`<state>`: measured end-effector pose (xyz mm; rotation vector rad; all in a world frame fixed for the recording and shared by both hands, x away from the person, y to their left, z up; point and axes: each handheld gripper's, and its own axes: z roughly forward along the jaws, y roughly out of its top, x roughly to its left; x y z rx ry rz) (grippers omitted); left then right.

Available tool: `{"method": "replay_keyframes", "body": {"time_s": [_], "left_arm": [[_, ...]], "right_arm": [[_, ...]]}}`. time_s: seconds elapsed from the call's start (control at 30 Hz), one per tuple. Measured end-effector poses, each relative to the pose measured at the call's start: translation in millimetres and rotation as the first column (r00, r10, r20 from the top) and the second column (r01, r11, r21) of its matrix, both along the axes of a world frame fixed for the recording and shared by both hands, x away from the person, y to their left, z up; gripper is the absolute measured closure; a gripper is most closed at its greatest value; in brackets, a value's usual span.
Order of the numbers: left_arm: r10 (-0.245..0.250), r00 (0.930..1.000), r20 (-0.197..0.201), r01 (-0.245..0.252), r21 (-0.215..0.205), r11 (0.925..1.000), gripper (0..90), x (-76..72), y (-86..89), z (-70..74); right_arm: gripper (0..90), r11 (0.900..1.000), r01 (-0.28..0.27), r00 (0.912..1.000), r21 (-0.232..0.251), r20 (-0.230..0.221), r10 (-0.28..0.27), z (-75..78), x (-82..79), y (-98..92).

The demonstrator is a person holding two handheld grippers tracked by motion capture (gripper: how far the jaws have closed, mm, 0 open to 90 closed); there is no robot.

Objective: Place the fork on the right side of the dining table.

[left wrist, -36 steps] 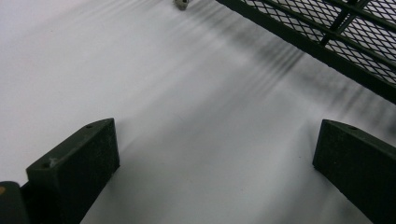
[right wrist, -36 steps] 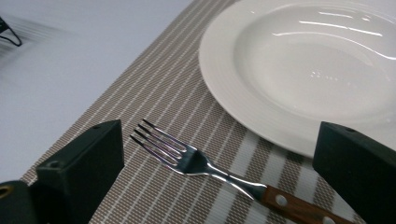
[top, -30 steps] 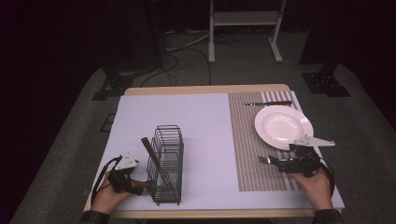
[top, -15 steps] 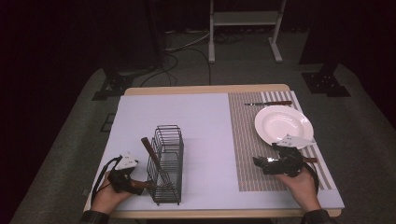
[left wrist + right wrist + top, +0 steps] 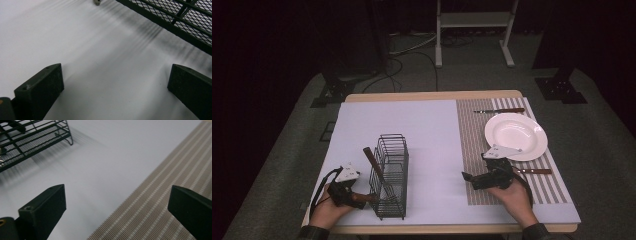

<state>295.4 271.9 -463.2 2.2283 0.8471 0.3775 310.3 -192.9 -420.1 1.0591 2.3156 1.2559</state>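
A black wire basket point(image 5: 391, 175) stands on the pale mat at front left, with a wooden-handled utensil point(image 5: 373, 162) leaning in it. My left gripper point(image 5: 361, 198) rests on the mat just left of the basket. It is open point(image 5: 116, 75) with bare mat between its jaws and the basket's mesh point(image 5: 175, 17) ahead to the right. My right gripper point(image 5: 468, 178) is open at the left edge of the striped placemat point(image 5: 472, 135). It holds nothing point(image 5: 115, 195), and the basket point(image 5: 32, 140) lies farther off.
A white plate point(image 5: 515, 135) sits on the placemat at right. A knife point(image 5: 499, 110) lies beyond it. A wooden-handled utensil point(image 5: 534, 171) lies below the plate, just right of my right hand. The table's front edge point(image 5: 437, 229) is close to both hands.
My right gripper has moved left from below the plate to the placemat's left edge, uncovering the wooden-handled utensil behind it. The left gripper has stayed put.
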Motion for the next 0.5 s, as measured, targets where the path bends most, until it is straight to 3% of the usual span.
{"method": "replay_keyframes", "body": {"time_s": [0.3, 0.5], "left_arm": [[0.000, 1.0000, 0.000, 0.000, 0.000, 1.0000, 0.0, 0.0, 0.0, 0.0], [0.000, 1.0000, 0.000, 0.000, 0.000, 1.0000, 0.0, 0.0, 0.0, 0.0]], "right_arm": [[0.0, 0.995, -0.090, 0.9958, -0.034, -0.019, 0.089, -8.5, 2.3, 43.3], [0.0, 0.984, -0.164, 0.9861, -0.064, -0.034, 0.162, -18.0, 3.3, 76.0]]}}
